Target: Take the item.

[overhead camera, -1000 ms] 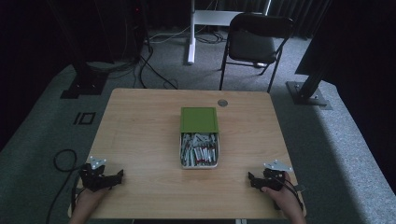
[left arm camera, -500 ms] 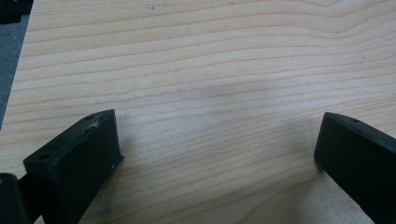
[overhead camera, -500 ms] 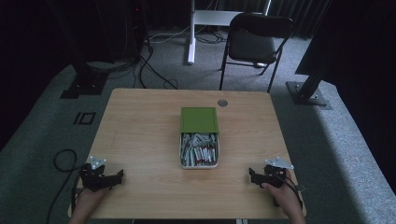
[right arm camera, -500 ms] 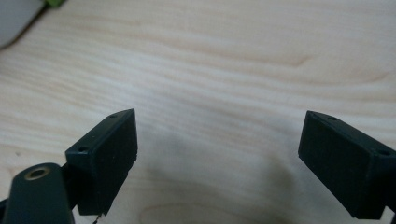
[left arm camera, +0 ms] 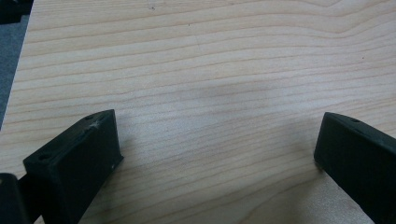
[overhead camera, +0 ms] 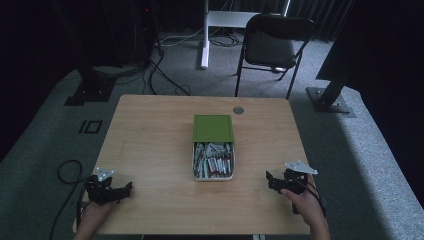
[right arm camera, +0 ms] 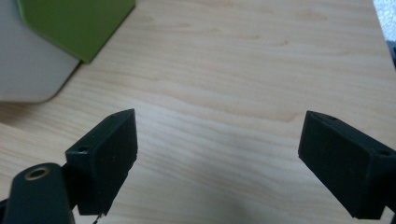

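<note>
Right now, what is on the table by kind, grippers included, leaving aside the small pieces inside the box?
Grippers: 2, the left gripper and the right gripper, both open and empty.
White box of small pieces: 1.
Green lid: 1.
Round grey disc: 1.
Total: 5.

Open white tin (overhead camera: 213, 175) of small tubes at table (overhead camera: 150, 135) centre, green lid (overhead camera: 213, 128) touching behind. Left gripper (overhead camera: 125, 189) and right gripper (overhead camera: 270, 179) at near corners, well apart from tin.
</note>
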Available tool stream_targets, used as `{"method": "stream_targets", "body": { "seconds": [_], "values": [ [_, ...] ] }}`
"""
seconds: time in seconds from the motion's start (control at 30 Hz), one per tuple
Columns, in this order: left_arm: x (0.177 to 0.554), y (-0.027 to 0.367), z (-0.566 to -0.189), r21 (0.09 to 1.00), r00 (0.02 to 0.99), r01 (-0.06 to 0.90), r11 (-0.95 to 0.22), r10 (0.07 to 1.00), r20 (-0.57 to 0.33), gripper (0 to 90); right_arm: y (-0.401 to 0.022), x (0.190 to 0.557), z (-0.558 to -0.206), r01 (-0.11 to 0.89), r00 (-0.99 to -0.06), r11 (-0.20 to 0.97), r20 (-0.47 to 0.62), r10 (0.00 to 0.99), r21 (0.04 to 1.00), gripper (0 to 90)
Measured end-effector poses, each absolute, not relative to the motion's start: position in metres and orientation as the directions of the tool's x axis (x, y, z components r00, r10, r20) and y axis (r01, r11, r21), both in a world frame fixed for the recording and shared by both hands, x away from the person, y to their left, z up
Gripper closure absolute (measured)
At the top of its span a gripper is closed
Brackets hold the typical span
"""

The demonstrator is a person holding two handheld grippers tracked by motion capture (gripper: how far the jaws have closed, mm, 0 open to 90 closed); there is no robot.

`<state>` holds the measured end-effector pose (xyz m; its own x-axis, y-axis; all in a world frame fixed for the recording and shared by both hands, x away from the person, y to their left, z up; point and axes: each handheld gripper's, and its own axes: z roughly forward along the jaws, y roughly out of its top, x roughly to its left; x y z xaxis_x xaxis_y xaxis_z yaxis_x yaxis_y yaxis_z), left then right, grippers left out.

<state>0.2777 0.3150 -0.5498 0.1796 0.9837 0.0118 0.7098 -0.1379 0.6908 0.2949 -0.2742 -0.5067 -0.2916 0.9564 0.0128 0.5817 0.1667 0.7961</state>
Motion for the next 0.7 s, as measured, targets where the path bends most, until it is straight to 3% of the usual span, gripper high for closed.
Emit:
{"method": "stream_targets", "body": {
  "seconds": [0.7],
  "values": [
    [0.278, 0.315, -0.550, 0.691, 0.179, 0.710, -0.137, 0.984, 0.011, 1.1, -0.246, 0.301, -0.471, 0.511, -0.351, 0.185, 0.007, 0.936, 0.840, 13.5]
  ]
}}
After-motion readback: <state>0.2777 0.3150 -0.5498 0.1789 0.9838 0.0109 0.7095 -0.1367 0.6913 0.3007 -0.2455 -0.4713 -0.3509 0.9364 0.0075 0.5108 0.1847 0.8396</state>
